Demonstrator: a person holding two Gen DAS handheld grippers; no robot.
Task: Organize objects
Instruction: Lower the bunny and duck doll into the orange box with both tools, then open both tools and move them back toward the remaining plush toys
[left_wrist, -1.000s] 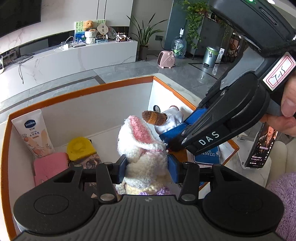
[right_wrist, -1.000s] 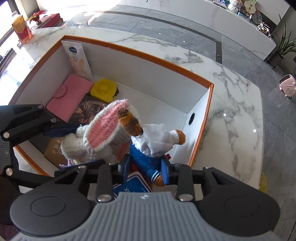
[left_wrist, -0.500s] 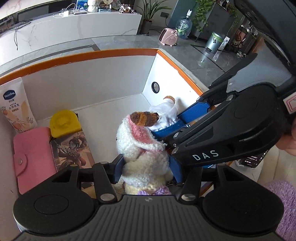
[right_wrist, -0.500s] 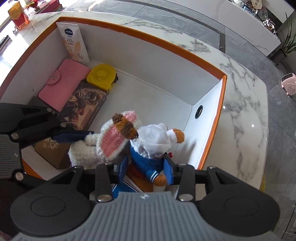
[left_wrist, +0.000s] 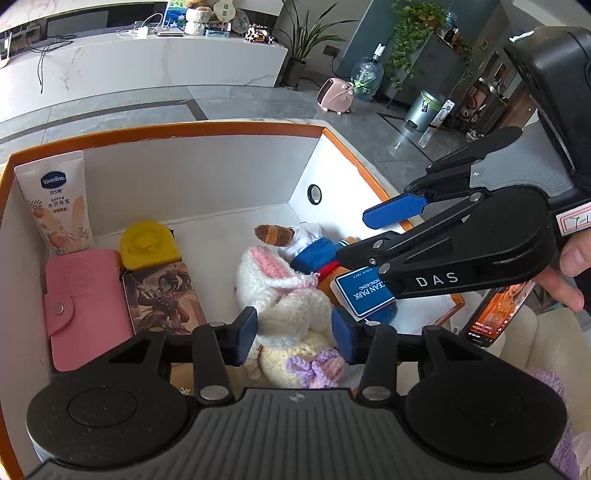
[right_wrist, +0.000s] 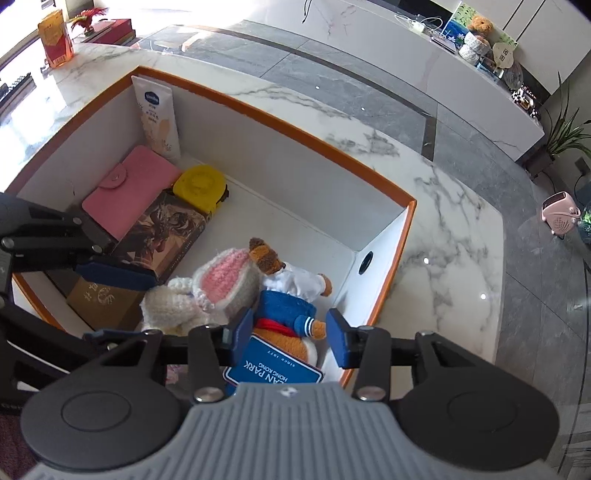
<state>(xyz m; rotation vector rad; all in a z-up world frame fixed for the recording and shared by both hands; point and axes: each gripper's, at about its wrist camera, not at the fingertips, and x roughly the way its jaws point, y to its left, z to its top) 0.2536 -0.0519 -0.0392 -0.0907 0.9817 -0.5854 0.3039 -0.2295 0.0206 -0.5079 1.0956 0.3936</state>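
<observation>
Left gripper (left_wrist: 294, 334): jaws have just been narrowing around the crocheted white bunny (left_wrist: 286, 295); both blue pads sit beside its body, but a gap shows on the left, so it is not clamped.
Right gripper (right_wrist: 290, 336): jaws have just been narrowing and stand apart on either side of the plush bear (right_wrist: 291, 306); neither pad presses it.
Bunny: lies on the floor of the box, pink-lined ear up, touching the bear.
Bear: white shirt, blue trousers, blue tag (right_wrist: 272, 371); lies near the right wall of the box, close to a round hole.
Box (right_wrist: 400, 236): white inside, orange rim, on a marble table (right_wrist: 454, 236).
Left end of box: lotion tube (left_wrist: 55, 201) upright against the wall; pink wallet (left_wrist: 86, 308), yellow case (left_wrist: 147, 245) and picture box (left_wrist: 162, 297) side by side.
Change from a second ago: both toys were held higher above the box floor; now they rest low inside it, and both grips have loosened.
Person's hand (left_wrist: 570, 269): holds the right gripper's handle.
</observation>
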